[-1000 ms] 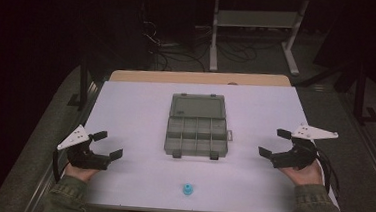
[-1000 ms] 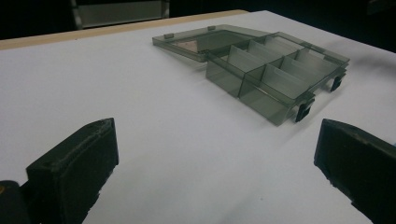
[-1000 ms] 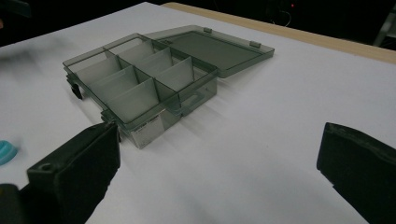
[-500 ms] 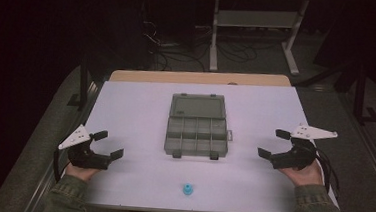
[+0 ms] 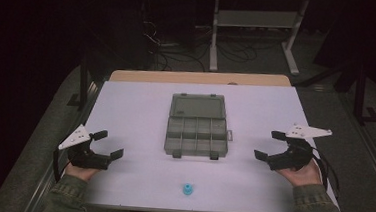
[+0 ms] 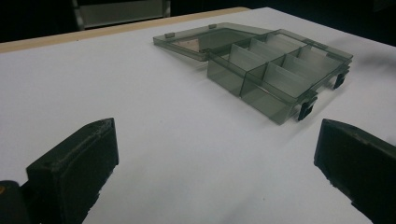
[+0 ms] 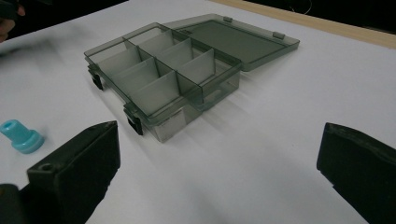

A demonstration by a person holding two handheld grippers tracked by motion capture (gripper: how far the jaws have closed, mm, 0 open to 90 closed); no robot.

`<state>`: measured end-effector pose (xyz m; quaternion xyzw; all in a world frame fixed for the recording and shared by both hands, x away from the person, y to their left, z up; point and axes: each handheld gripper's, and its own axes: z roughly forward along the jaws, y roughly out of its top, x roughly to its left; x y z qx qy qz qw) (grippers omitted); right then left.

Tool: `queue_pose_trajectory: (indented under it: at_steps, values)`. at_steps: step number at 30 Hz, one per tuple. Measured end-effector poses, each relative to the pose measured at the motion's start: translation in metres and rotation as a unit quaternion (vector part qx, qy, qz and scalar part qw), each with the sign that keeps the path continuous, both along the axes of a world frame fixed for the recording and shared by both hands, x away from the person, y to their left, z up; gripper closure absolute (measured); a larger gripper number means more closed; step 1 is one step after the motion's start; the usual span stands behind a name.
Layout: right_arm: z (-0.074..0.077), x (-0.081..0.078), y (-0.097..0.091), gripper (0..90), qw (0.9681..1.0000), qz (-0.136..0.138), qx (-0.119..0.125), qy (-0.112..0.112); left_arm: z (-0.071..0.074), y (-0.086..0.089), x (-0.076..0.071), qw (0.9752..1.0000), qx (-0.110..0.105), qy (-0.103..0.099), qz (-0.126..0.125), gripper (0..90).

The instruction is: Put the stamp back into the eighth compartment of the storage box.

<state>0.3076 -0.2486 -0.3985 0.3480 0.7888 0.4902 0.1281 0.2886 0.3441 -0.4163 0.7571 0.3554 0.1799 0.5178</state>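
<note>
A smoky clear compartment box lies open at the table's middle, its lid folded flat toward the far side and its several compartments bare. A small blue peg-like piece stands near the front edge, seen too at the left of the right gripper view. My left gripper rests low at the table's left, open, nothing between its jaws. At the table's right my right gripper is open as well, aimed at the box with its jaws spread wide.
The white table top has a wooden strip along its far edge. Beyond it, in the dark, stand a grey metal frame and loose cables on the floor. Grey floor runs along both sides.
</note>
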Motion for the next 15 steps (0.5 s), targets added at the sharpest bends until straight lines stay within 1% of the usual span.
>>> queue_pose_trajectory:
  at_steps: [15]
  values:
    - [0.012, 0.001, 0.025, 0.0, 0.9989, 0.039, -0.026, -0.003, 0.000, -0.001, 0.001, 1.0000, 0.001, -0.001, 0.000, 0.0]
